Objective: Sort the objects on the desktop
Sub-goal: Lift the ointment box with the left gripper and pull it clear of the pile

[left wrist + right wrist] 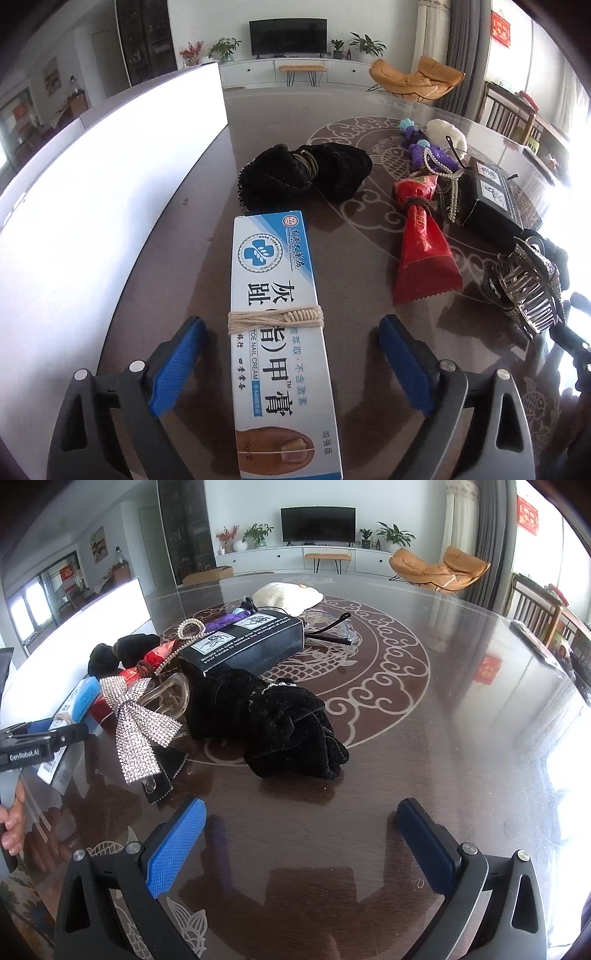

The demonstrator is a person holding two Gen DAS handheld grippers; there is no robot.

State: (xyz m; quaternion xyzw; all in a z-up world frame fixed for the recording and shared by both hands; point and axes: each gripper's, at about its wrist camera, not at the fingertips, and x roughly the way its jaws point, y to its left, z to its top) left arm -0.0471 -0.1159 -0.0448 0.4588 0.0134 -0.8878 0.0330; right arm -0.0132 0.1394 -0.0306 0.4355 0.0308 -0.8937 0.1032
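A white and blue nail cream box [277,332], bound with tan string, lies lengthwise on the dark patterned table [351,229]. My left gripper [291,325] is open and straddles it, with a gap between each blue pad and the box sides. Beyond it lie a black scrunchie [306,173], a red wrapper tube [421,254], a black box [491,199] and a rhinestone hair clip [528,284]. My right gripper [301,808] stands open over bare table, short of a black velvet cloth [280,720] and a rhinestone bow [140,723].
A tall white panel [110,192] runs along the table's left side. Pearl strands [448,184], purple beads [424,147], a white fluffy item [288,594] and glasses [332,627] crowd the middle. A person's hand [13,819] shows at the left edge. Bare table lies to the right.
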